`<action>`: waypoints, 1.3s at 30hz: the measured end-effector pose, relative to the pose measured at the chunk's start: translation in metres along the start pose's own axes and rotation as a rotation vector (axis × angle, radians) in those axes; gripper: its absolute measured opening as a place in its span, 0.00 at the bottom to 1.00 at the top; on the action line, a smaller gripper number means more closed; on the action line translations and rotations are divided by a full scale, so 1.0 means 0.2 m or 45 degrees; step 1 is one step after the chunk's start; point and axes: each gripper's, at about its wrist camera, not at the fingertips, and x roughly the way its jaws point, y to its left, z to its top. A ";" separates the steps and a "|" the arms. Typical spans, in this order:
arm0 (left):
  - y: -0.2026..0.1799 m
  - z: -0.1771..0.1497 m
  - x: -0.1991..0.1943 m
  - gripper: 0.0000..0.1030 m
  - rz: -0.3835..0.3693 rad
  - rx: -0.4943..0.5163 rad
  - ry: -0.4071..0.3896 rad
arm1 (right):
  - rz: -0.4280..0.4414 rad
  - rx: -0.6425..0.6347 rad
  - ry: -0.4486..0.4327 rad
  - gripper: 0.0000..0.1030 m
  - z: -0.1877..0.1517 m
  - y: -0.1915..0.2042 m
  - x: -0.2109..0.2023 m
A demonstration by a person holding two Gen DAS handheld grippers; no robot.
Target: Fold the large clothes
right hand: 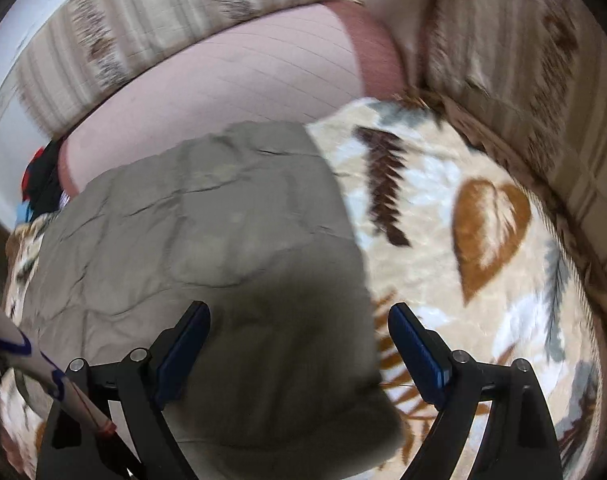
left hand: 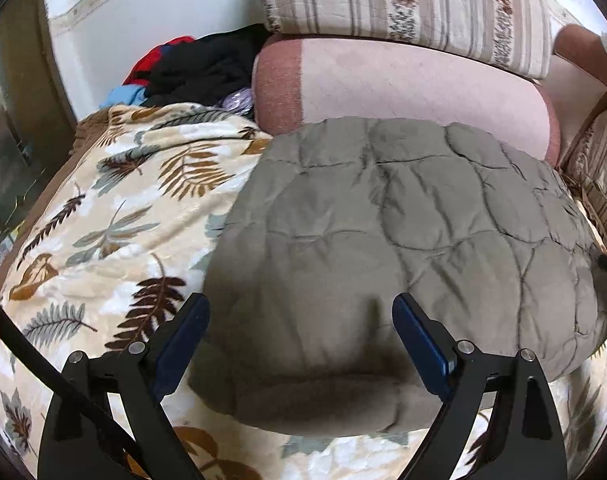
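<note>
One olive quilted garment (left hand: 383,248) lies folded on a leaf-print blanket (left hand: 103,216).

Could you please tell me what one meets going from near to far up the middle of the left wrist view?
Left gripper, open → grey quilted garment lying on the leaf-print blanket → pink blanket roll → striped quilt stacked on top.

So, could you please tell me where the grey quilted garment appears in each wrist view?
Left wrist view: grey quilted garment fills the centre and right, ahead of the open left tool.
Right wrist view: it lies centre-left, its right edge between the open right tool's fingers.
Shared landmark: pink bolster behind it.
</note>
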 end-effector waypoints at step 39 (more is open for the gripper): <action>0.30 -0.24 0.11 0.78 -0.553 -0.260 0.357 | 0.561 0.309 0.286 0.81 -0.27 -0.22 0.13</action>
